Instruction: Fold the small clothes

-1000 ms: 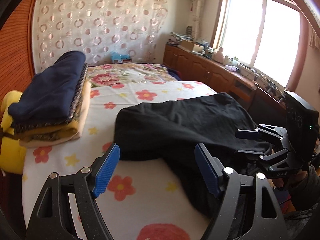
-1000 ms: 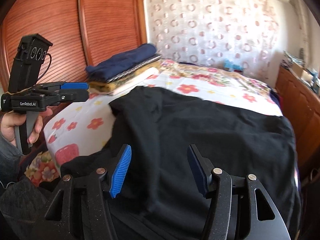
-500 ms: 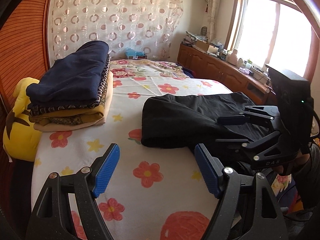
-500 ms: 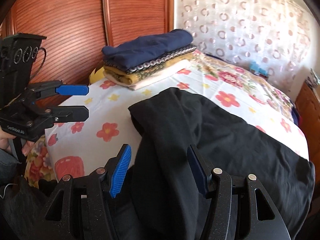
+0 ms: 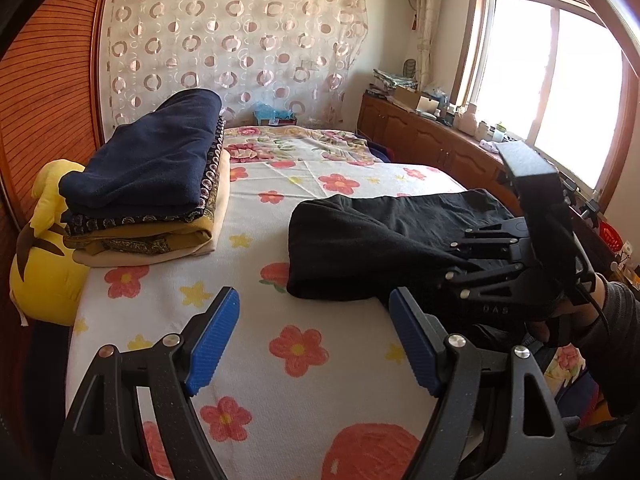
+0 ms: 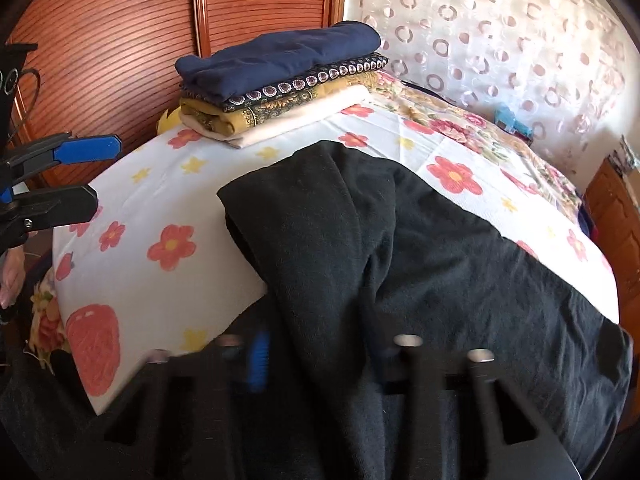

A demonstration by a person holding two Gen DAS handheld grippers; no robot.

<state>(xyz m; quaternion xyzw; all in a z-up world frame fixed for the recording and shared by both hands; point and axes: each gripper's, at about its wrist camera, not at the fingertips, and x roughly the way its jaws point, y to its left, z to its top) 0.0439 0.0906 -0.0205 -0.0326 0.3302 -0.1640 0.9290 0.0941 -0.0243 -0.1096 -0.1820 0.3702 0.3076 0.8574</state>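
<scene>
A black garment [image 5: 360, 248] lies loosely folded across the flowered bed sheet [image 5: 260, 380], its near edge hanging over the bed's side. My right gripper [image 6: 320, 356] is at that near edge. Its jaws are closing, blurred, with a bunched fold of the black garment [image 6: 440, 260] between them. In the left wrist view the right gripper [image 5: 448, 260] shows from the side, tips sunk in the cloth. My left gripper [image 5: 314, 300] hovers open over bare sheet left of the garment, nothing between its blue pads [image 5: 212, 340]. The right wrist view has the left gripper [image 6: 106, 174] at the far left.
A stack of folded clothes [image 5: 152, 184], navy on top, sits at the bed's far left by a yellow plush toy [image 5: 40, 264]. A wooden sliding door [image 6: 120, 40] runs behind it. A cluttered wooden cabinet [image 5: 432, 148] lines the window wall.
The right gripper has slid along the garment's near edge and its jaws have narrowed onto the fold. The left gripper has drifted left, off the garment, and stayed open.
</scene>
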